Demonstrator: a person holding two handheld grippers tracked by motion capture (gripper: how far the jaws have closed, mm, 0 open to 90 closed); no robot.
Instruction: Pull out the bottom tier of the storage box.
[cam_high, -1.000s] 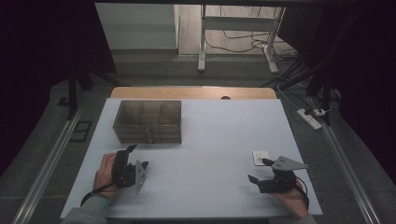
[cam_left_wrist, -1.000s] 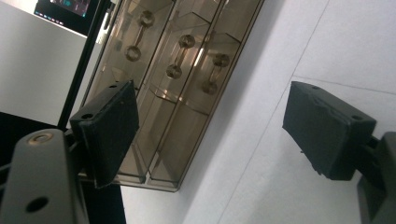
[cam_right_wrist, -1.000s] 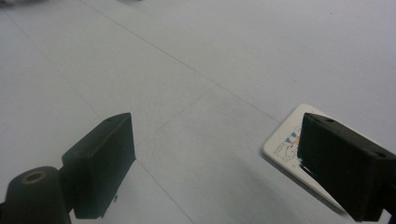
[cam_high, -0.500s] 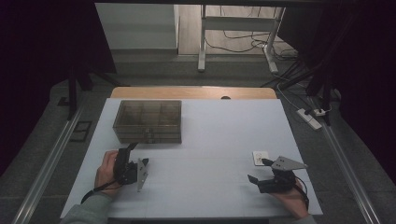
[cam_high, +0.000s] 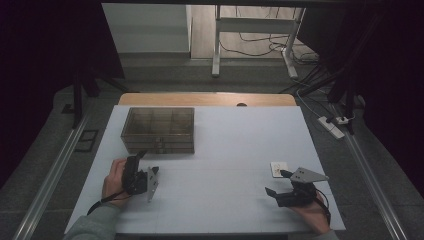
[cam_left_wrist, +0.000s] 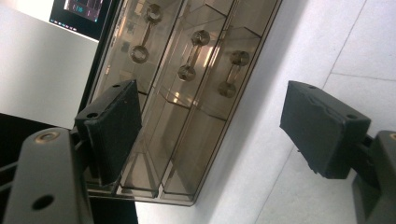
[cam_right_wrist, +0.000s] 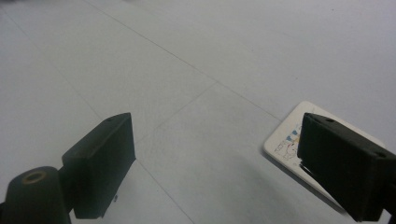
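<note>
Nearest the person, two grippers sit low over the white tabletop (cam_high: 225, 150), one in each hand. Besides them the tabletop carries one clear brown drawer box (cam_high: 159, 129) and one small white card (cam_high: 278, 168).

At the near left, the left gripper (cam_high: 142, 172) is held in the left hand (cam_high: 114, 181) and points toward the box, just short of its front. Its jaws stand wide apart and hold nothing; in the left gripper view (cam_left_wrist: 210, 116) they frame the box front without touching it. At the near right, the right gripper (cam_high: 276, 184) lies in the right hand (cam_high: 312, 214), its grey plate on top. Its jaws are also spread wide and empty, in the right gripper view (cam_right_wrist: 215, 163) hovering over bare tabletop, with the card just beside the right-hand jaw, which covers part of it.

Farther back on the left half of the tabletop stands the drawer box (cam_left_wrist: 187, 93). The left gripper view shows three drawers, each with a handle fixed on two round knobs. The view is turned, so the box runs slantwise, and one jaw hides part of it. Whether anything lies inside the drawers cannot be told.

The card (cam_right_wrist: 292, 137) bears a small coloured drawing, too small to make out. Beyond the tabletop's far wooden edge (cam_high: 200, 98) lie a dim floor, table legs and cables.
</note>
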